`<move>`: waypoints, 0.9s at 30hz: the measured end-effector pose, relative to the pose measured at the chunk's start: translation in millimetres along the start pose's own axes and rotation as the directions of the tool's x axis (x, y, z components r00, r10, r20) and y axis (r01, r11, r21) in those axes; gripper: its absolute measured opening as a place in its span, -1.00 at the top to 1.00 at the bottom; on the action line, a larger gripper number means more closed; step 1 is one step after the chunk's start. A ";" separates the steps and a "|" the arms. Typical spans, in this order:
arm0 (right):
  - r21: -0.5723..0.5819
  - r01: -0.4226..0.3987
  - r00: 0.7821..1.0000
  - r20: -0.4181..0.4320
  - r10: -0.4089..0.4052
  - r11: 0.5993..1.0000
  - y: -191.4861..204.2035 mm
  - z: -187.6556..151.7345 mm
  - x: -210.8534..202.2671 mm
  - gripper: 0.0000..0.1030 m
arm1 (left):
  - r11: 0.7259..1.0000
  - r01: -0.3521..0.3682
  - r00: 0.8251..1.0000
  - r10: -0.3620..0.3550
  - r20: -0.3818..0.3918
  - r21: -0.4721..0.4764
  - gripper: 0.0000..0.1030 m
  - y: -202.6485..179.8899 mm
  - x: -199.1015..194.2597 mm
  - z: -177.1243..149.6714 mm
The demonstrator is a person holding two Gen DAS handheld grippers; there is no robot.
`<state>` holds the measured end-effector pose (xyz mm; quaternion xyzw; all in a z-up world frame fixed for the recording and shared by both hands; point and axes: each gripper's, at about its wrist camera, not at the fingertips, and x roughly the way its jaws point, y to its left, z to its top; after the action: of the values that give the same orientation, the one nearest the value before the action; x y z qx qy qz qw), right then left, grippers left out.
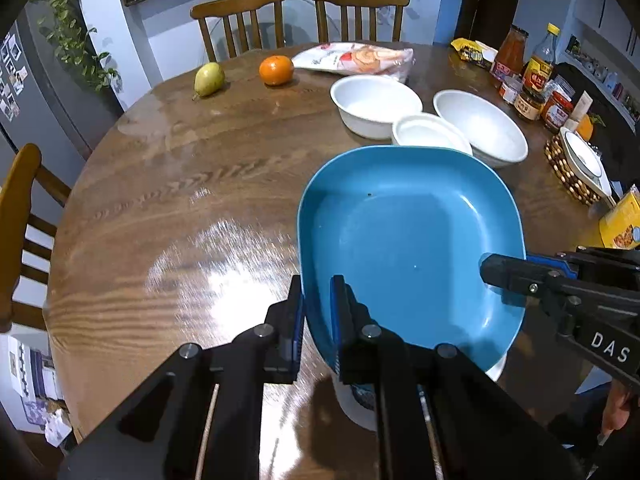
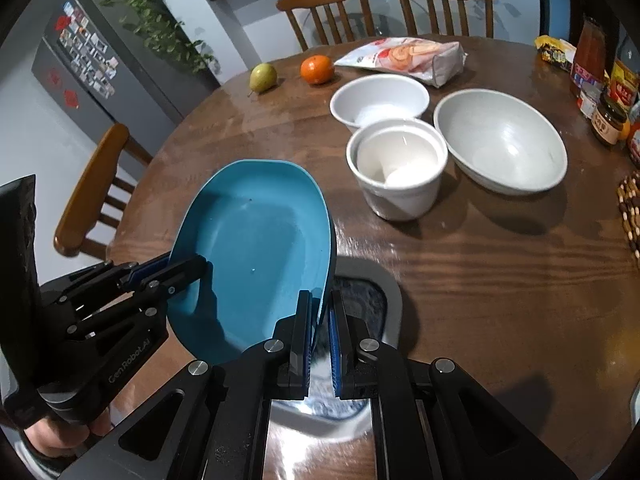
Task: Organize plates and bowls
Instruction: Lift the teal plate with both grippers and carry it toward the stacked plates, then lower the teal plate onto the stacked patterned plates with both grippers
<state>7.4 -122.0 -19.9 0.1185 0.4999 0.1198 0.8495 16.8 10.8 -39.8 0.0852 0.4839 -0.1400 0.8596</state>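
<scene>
A blue square plate (image 1: 400, 240) hangs tilted above the wooden table, held by both grippers. My left gripper (image 1: 318, 296) is shut on its left rim, and my right gripper (image 1: 500, 278) is shut on the opposite rim. In the right wrist view the right gripper (image 2: 320, 306) pinches the blue plate (image 2: 256, 248) at its edge, and the left gripper (image 2: 196, 266) clamps the other side. Directly beneath lies a grey-rimmed patterned plate (image 2: 390, 300), mostly hidden. Behind stand a white bowl (image 2: 380, 100), two nested white bowls (image 2: 400, 160) and a large white bowl (image 2: 500, 144).
A pear (image 2: 263, 77), an orange (image 2: 317, 69) and a snack bag (image 2: 408, 56) lie at the table's far side. Jars and bottles (image 1: 528, 80) crowd the right edge beside a beaded trivet (image 1: 568, 168) with a dish. Wooden chairs (image 1: 244, 20) ring the table.
</scene>
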 end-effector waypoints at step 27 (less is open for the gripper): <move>-0.022 0.055 0.990 -0.131 -0.058 0.998 -27.1 -38.1 31.5 0.82 | 1.000 -0.010 0.989 0.010 -0.145 0.001 0.79 -30.2 39.9 -33.0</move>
<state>-8.9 -134.3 -72.5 0.0885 0.5569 0.1076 0.8188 0.0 -14.9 -91.3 0.0976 0.5448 -0.1290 0.8228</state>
